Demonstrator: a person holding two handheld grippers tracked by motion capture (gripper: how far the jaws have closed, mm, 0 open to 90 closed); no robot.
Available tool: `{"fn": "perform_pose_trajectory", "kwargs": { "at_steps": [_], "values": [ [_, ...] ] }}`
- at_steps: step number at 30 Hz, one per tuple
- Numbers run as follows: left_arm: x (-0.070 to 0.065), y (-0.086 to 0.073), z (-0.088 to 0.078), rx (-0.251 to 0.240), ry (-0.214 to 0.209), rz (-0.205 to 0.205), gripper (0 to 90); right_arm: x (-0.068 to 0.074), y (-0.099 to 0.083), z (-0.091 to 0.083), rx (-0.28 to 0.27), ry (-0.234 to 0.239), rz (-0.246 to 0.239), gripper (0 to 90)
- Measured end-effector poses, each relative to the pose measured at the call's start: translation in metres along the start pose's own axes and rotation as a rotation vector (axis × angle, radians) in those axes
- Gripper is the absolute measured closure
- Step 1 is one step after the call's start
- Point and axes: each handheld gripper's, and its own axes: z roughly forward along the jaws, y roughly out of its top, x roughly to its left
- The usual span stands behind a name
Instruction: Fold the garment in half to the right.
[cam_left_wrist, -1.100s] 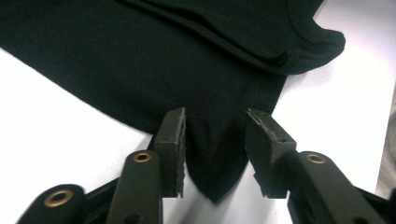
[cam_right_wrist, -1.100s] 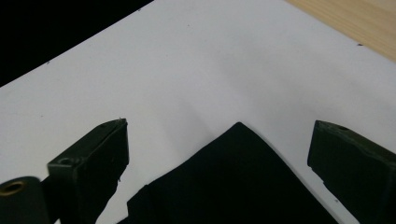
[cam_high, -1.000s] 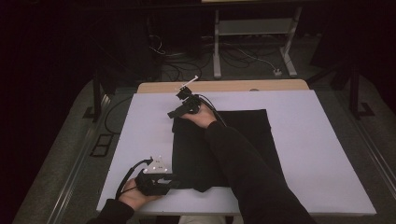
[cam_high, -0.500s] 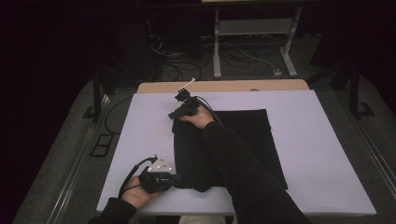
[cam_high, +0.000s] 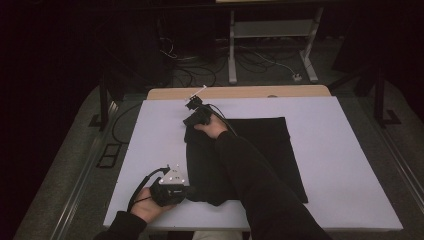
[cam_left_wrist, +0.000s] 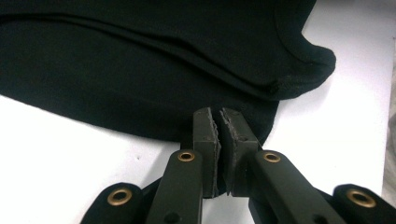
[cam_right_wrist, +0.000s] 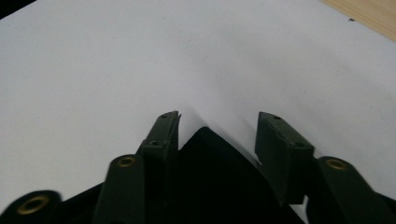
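A black cloth (cam_high: 265, 150) lies on the white table cover (cam_high: 350, 165), its left part folded over in a thick band. My left gripper (cam_high: 184, 190) is at the cloth's near left edge. In the left gripper view its jaws (cam_left_wrist: 219, 123) are shut on the hem of the black cloth (cam_left_wrist: 140, 70). My right gripper (cam_high: 193, 116) is at the cloth's far left corner. In the right gripper view its jaws (cam_right_wrist: 219, 120) stand apart and have just been closing, with the corner of the black cloth (cam_right_wrist: 215, 186) between them and a gap at the right pad (cam_right_wrist: 280, 140).
A wooden table edge (cam_high: 240, 92) runs along the far side of the white cover, also seen as wood (cam_right_wrist: 373, 14) in the right gripper view. Beyond it the floor holds cables and a metal stand (cam_high: 270, 45). The person's right sleeve (cam_high: 250, 175) crosses the cloth.
Both hands keep their places at the cloth's left side. The cloth lies as before.
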Motion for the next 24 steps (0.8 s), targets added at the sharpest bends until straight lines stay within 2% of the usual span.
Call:
{"fn": "perform_pose_trajectory", "kwargs": {
  "at_steps": [4,5,8,15,19,21,24],
  "values": [
    [0.000,0.001,0.001,-0.007,0.004,-0.006,83.4,0.003,0.000,-0.001,0.012,-0.016,-0.033,69.3],
    [0.000,0.002,0.000,0.002,0.004,0.004,83.5,0.003,0.000,-0.001,0.016,-0.014,-0.036,74.2],
    [0.001,0.003,0.001,0.003,0.003,0.003,83.7,0.002,0.001,-0.004,0.016,0.000,-0.020,83.2],
    [0.000,0.006,0.001,-0.017,0.002,-0.009,84.1,-0.003,0.004,-0.019,-0.007,0.058,0.001,84.7],
    [-0.002,0.010,0.001,-0.022,0.000,0.003,84.3,-0.005,0.006,-0.031,-0.029,0.085,0.017,84.8],
    [-0.002,0.013,-0.001,-0.019,-0.003,0.014,84.3,-0.005,0.007,-0.037,-0.044,0.086,0.010,84.9],
    [-0.003,0.015,-0.003,-0.045,-0.007,0.004,84.5,-0.005,0.008,-0.045,-0.051,0.093,0.003,85.0]
  ]
}}
